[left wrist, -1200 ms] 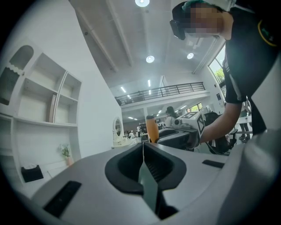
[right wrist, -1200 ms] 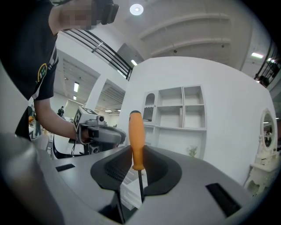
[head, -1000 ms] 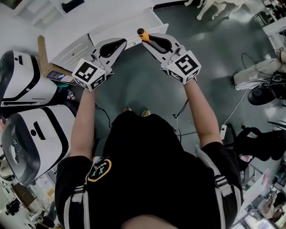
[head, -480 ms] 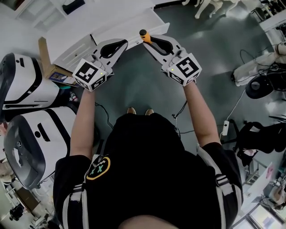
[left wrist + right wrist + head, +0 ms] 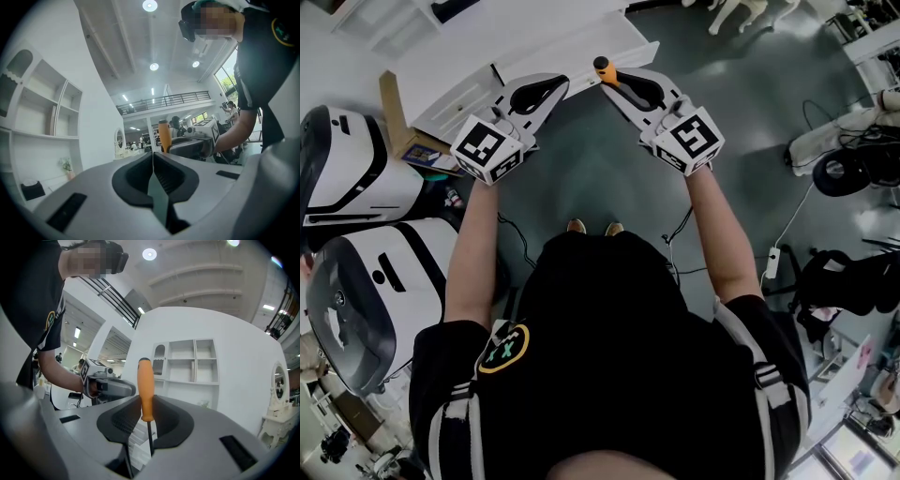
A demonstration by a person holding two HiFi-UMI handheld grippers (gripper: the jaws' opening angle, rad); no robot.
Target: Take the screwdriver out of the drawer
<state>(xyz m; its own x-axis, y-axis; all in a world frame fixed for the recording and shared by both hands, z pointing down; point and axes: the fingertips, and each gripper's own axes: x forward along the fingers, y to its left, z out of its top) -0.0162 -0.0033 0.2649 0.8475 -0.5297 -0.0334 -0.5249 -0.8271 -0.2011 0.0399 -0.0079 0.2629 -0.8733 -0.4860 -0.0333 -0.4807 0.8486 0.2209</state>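
Stretches both bare forearms (image 5: 473, 253) straight ahead from the chest, side by side, toward a white cabinet (image 5: 553, 42). Carries the left gripper (image 5: 555, 86) level, marker cube (image 5: 490, 148) nearest the body, jaws pressed together with nothing between them. Carries the right gripper (image 5: 607, 80) level too, beside the left and apart from it, jaws clamped on the screwdriver (image 5: 145, 390) about where the orange handle meets the thin dark shaft. Shows that screwdriver upright in the right gripper view, handle up, shaft pointing down through the gap, and places it in the head view near the cabinet's front edge. Gives only the top of the orange handle from above; conceals the shaft there behind the jaws. Loses the shaft's tip against the gripper's own body in the right gripper view. Cannot tell which part of the white cabinet is the drawer, nor whether it stands open
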